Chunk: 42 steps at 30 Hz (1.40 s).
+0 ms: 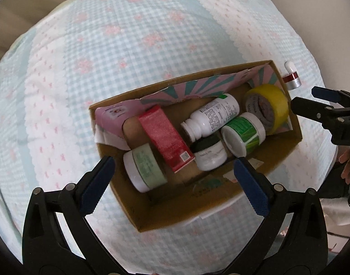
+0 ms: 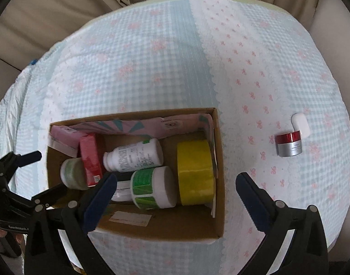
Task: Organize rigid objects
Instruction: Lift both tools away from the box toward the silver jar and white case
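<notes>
An open cardboard box point(image 1: 223, 197) point(image 2: 165, 229) sits on the checked cloth. In it lie a yellow tape roll point(image 1: 270, 107) point(image 2: 194, 171), a white pill bottle point(image 1: 211, 116) point(image 2: 133, 154), a green-labelled jar point(image 1: 243, 133) point(image 2: 154, 188), a red carton point(image 1: 165, 137) point(image 2: 90, 160), a pale green jar point(image 1: 144, 168) point(image 2: 73, 173) and a white jar point(image 1: 210, 153). A red and silver jar point(image 2: 288, 143) point(image 1: 292, 79) and a small white piece point(image 2: 300, 123) lie on the cloth right of the box. My left gripper point(image 1: 172, 181) is open and empty above the box. My right gripper point(image 2: 175, 194) is open and empty over the box's right end.
The cloth point(image 2: 152, 57) covers a round-looking table with beige curtains point(image 2: 72, 0) behind it. A pink patterned sheet point(image 1: 175, 91) lines the far wall of the box. The right gripper also shows at the right edge of the left wrist view point(image 1: 312, 100).
</notes>
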{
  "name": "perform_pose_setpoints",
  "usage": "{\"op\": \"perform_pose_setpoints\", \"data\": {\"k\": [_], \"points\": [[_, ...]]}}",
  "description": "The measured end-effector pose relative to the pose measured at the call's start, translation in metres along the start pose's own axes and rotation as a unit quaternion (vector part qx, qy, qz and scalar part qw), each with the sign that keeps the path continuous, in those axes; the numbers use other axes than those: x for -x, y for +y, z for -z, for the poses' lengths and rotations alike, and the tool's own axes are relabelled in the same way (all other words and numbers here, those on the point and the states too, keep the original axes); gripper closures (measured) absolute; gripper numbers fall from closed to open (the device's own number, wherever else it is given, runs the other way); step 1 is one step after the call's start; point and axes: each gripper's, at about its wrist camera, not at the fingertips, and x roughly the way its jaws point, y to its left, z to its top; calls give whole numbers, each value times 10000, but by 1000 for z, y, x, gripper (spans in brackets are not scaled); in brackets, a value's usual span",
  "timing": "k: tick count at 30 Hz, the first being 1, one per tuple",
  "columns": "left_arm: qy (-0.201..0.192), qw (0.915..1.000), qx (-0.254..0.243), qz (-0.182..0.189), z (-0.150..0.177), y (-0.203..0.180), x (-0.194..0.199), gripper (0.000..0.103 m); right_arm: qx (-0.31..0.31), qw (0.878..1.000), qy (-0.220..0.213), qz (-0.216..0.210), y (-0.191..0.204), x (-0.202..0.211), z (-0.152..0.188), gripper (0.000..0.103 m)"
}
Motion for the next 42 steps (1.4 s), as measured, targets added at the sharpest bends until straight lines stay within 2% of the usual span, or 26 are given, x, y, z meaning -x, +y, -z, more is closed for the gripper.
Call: {"op": "perform_pose_setpoints", "data": {"k": [4,12,18,23,29,33,39,42], "points": [[-198,9998,11,-18,11,-6,24,0,16,9999,-157,-43,5,20,8,0],[-659,9978,2,-54,37,-26,85,0,75,9981,-605,-98,17,86,32,0],[-949,9955,52,-6,56,-43,124,0,-41,9956,-933,-120,15,139,53,0],[-1131,9935,86,-122,68,-65,146,0,-145,9926,-1199,-119,3,172,73,0],[-1341,9908,192,-60,72,-104,160,0,-247,9910,-1318,-25,-39,199,94,0],[-1440,9885,455,87,68,-140,160,0,-182,9903,-1377,73,-76,212,101,0],[-1489,9847,882,184,50,-201,150,0,202,9902,-1374,146,-141,221,90,0],[-1512,9829,1028,203,37,-230,140,0,275,9898,-1396,6,-173,224,81,0]]}}
